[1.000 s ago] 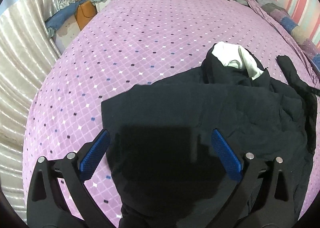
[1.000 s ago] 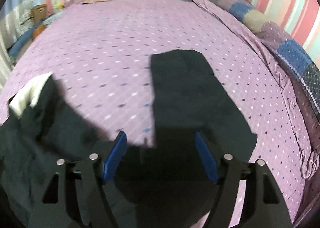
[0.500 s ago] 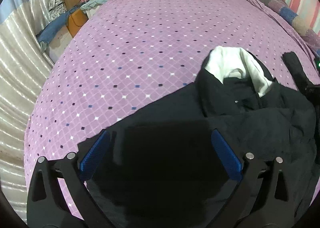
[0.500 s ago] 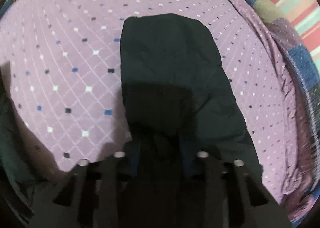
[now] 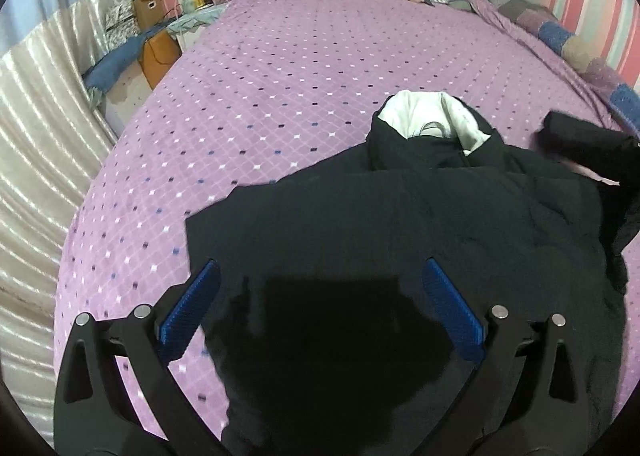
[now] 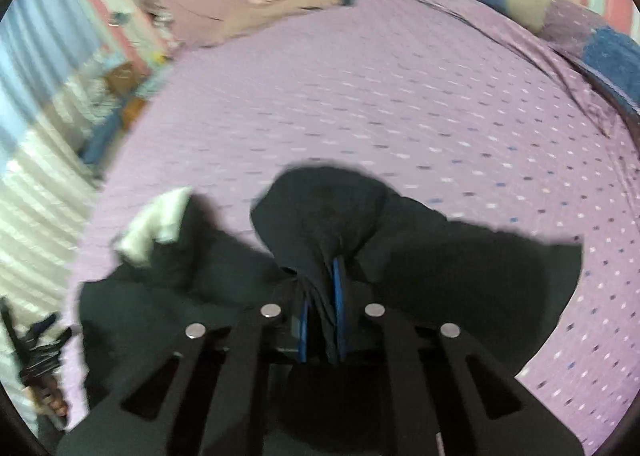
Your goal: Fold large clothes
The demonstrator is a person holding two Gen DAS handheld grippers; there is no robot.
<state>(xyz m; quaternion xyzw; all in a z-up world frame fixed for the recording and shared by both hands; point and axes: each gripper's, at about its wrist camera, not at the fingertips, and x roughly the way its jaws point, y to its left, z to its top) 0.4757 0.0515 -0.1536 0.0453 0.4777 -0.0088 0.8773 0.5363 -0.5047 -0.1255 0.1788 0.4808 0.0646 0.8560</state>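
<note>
Black hooded jacket [image 5: 400,224] spread on the purple diamond-print bedsheet [image 5: 300,76] (white hood lining showing), right gripper [image 6: 322,308] clamped on a bunched sleeve [image 6: 320,212], left gripper [image 5: 320,308] spread wide above the jacket, gripping nothing.

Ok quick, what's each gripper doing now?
Left gripper: open, holding nothing.
Right gripper: just closed, pinching the black jacket.

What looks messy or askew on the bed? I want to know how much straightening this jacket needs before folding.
The black jacket lies rumpled, not flat: its white-lined hood is bunched up and one sleeve is pinched up off the purple bedspread in the shut right gripper. Nothing looks damaged or spilled.
</note>
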